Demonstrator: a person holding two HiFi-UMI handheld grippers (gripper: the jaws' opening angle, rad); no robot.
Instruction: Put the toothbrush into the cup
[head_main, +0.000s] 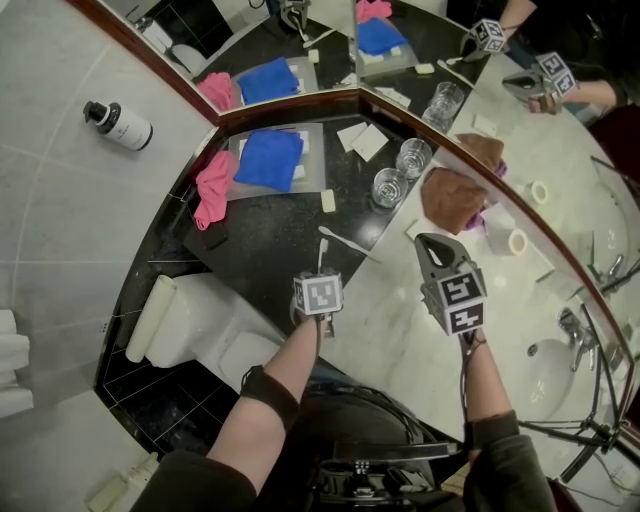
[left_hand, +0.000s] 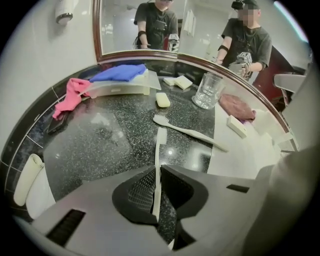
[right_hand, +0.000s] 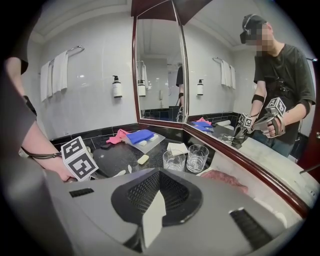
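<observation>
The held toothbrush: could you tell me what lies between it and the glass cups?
A second white toothbrush lies across the dark counter between the held toothbrush and the glass cups, seen in the left gripper view.

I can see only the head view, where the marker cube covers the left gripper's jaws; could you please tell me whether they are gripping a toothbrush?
Observer: Yes; the left gripper is shut on the handle of a slim white plastic toothbrush, bristle end pointing away.
Operator: Is its head clear?
Observer: A strip of speckled black counter shows between its head and a second white toothbrush lying beyond.
Operator: Is anything in the other one?
Observer: No; the right gripper is shut, with nothing between its jaws.
</observation>
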